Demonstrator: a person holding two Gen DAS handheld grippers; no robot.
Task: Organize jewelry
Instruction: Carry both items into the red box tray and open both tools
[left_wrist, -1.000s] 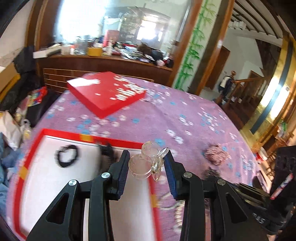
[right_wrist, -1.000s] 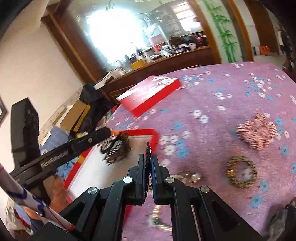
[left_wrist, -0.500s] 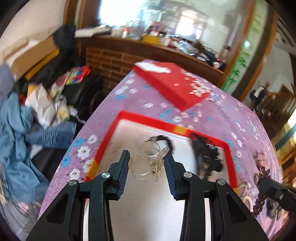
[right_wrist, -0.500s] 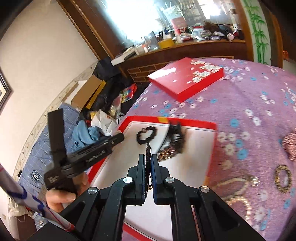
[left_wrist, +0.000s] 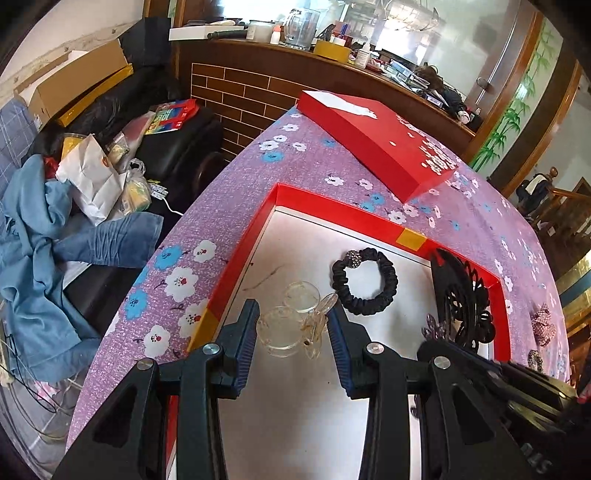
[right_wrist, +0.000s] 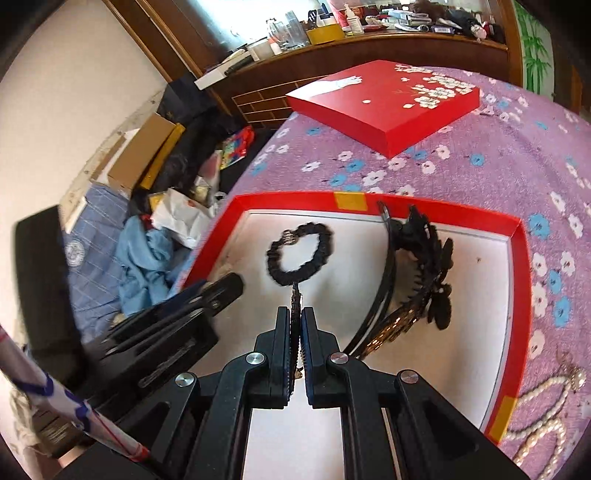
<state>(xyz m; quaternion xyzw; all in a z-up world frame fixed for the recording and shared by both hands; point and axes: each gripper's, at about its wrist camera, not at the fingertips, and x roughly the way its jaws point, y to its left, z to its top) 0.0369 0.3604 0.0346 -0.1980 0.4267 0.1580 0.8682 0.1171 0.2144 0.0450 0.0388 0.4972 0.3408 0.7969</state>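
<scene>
Looking along the left gripper (left_wrist: 291, 328), its 2 black fingers with ribbed blue pads (left_wrist: 246, 334) are clamped on a clear plastic clip with 2 round discs (left_wrist: 291, 321), held above the white floor of the shallow red-rimmed cardboard tray (left_wrist: 243, 258); the clip's transparency makes its outline hard to trace, and its far side touches the right pad; a black fabric scrunchie with a beaded ball (left_wrist: 365, 282) lies flat in the tray, just beyond the clip; a black lacy hair ornament (left_wrist: 463, 295) leans at the tray's far right wall, its lower part hidden behind the other gripper's body, whose white lettering is cut off and unreadable; a flat red box lid printed with white blossoms (left_wrist: 380, 136) rests on the purple flowered tablecloth (left_wrist: 229, 192) beyond the tray.

From the right wrist, the right gripper (right_wrist: 296, 325) has its jaws nearly together, pinching a thin dark studded strip (right_wrist: 296, 299) edge-on, so its form cannot be made out; its tip overlaps the scrunchie (right_wrist: 299, 254) in the picture; a black headband (right_wrist: 384, 280) arcs beside the lacy ornament (right_wrist: 428, 266); a pearl necklace (right_wrist: 546, 406) lies on the cloth (right_wrist: 517, 158) outside the tray (right_wrist: 519, 295), partly cut off by the frame; the left gripper (right_wrist: 221, 288) is blurred, and writing on its body is illegible.
</scene>
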